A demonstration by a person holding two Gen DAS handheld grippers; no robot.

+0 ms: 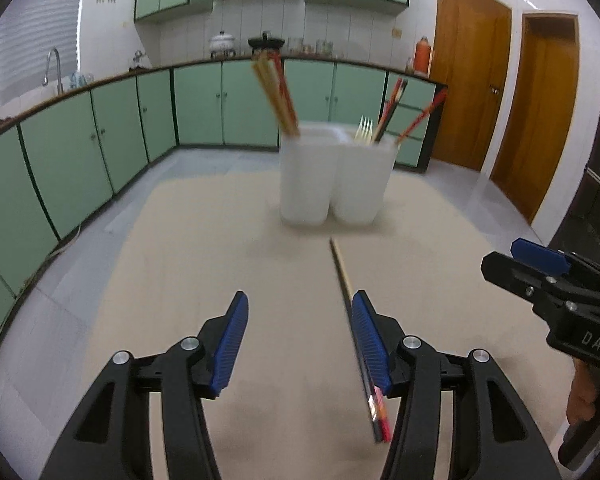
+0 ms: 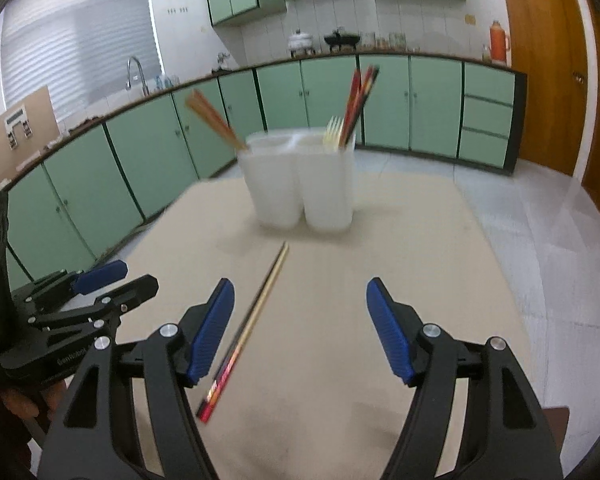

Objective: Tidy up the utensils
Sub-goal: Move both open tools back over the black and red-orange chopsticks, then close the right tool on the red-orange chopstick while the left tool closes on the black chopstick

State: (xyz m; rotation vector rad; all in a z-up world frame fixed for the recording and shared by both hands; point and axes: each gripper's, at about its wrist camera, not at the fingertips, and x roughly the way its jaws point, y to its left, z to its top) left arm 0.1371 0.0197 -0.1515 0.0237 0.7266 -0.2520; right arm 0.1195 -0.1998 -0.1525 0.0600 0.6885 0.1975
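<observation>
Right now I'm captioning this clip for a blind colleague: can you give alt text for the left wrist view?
A chopstick lies on the beige table by the inner face of the open left gripper's right-hand finger, unheld. Beyond stands a white utensil holder with chopsticks and a fork; the right gripper shows at the frame's right edge.

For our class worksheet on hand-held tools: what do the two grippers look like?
Both the left gripper and the right gripper have black plastic arms with triangular cut-outs, round silver bolts at the joints, and two fingers faced with ribbed blue pads. The right one's body carries white lettering. No cables or sleeves are visible.
</observation>
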